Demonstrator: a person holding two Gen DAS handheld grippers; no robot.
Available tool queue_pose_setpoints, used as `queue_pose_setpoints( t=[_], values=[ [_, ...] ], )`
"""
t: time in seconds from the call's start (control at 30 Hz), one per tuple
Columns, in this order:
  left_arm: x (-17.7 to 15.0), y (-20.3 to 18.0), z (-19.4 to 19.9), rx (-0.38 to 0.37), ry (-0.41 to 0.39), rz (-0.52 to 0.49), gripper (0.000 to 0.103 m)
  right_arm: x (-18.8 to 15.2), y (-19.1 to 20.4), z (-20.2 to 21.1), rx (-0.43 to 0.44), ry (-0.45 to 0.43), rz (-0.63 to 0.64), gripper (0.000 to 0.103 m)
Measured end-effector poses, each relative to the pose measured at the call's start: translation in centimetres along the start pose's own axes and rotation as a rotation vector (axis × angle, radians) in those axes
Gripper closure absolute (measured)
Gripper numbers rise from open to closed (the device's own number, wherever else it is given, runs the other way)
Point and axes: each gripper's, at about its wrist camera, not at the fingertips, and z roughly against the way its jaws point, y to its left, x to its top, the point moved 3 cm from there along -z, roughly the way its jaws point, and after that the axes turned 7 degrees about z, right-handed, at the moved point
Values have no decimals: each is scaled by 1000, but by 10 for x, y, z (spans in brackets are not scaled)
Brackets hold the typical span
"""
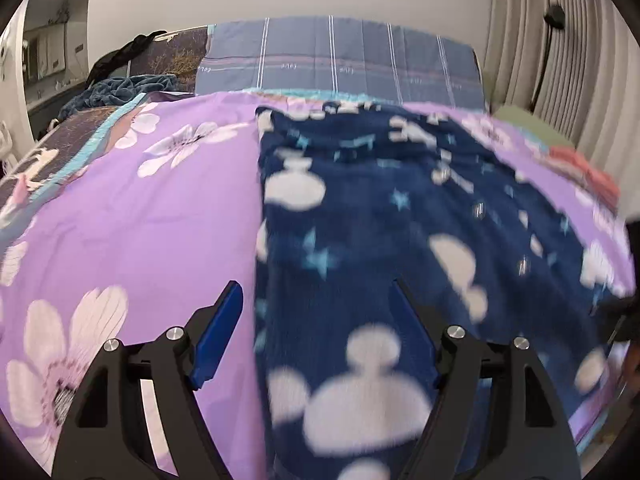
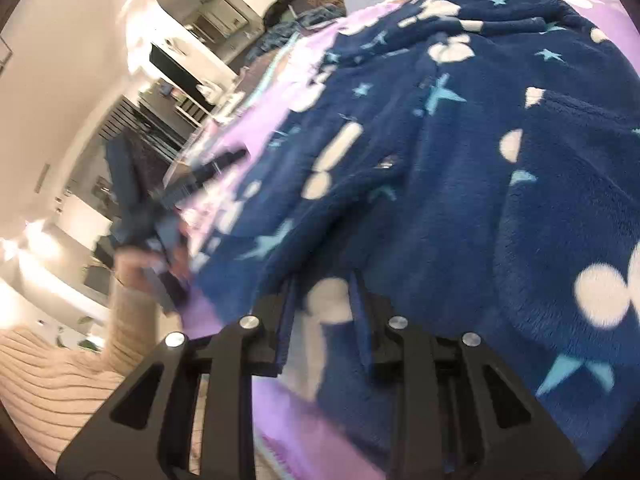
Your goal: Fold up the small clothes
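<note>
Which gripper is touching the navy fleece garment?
Right gripper: touching; its wrist view shows fingers closed on navy fleece garment fabric. Left gripper: cannot tell, jaws spread above it.

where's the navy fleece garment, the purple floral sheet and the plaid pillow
navy fleece garment (image 1: 360,220): left wrist view, middle of the fabric
purple floral sheet (image 1: 160,220): left wrist view, bare stretch left of garment
plaid pillow (image 1: 340,56): left wrist view, front face

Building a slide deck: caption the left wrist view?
Open left gripper hovers over navy star-print fleece garment on purple floral bedsheet.
</note>
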Motion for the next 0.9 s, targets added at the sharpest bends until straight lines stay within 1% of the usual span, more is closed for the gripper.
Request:
queue_pose_setpoints(
  t=[0.07,0.13,0.17,0.23,0.3,0.43,0.47,0.5,0.53,0.57,0.6,0.63,0.67,0.7,0.73,0.77,0.8,0.83,0.87,0.9],
  values=[
    [-12,3,8,-2,10,-1,27,-2,-2,5,58,-1,-54,69],
    [-22,9,13,-26,32,30,27,-4,-5,11,135,-11,-113,61],
    [-27,12,15,-41,49,51,27,-4,-4,13,172,-19,-135,59],
    [-35,17,18,-53,68,76,27,-5,-1,13,204,-19,-144,53],
    [-43,20,19,-62,82,96,27,-7,6,12,214,-3,-120,49],
    [-52,26,21,-97,102,147,27,4,20,3,243,-1,-97,42],
    [-54,27,21,-117,109,167,27,5,20,0,218,7,-96,42],
    [-55,28,20,-134,117,182,27,7,18,-6,174,25,-98,47],
    [-56,28,18,-146,123,195,27,8,15,-16,97,60,-111,74],
    [-57,28,17,-151,124,206,27,9,12,-22,50,77,-126,92],
    [-57,28,17,-152,121,209,27,9,10,-21,36,70,-146,98],
    [-58,27,18,-151,120,209,27,12,11,-10,71,21,-164,98],
    [-59,27,19,-151,119,206,27,16,16,5,87,-32,-147,98],
    [-60,27,20,-153,118,202,26,18,19,16,63,-61,-124,98],
    [-61,26,21,-156,118,194,26,21,21,30,3,-84,-91,97],
    [-63,25,20,-156,120,178,25,20,19,34,-45,-79,-79,96],
    [-63,25,20,-153,120,170,25,18,14,34,-94,-53,-78,87],
    [-63,23,20,-148,121,160,24,12,5,27,-148,1,-94,73],
    [-63,22,19,-142,122,149,23,5,-4,20,-179,45,-122,69],
    [-63,20,20,-137,124,140,23,1,-7,20,-179,52,-140,68]
  ],
)
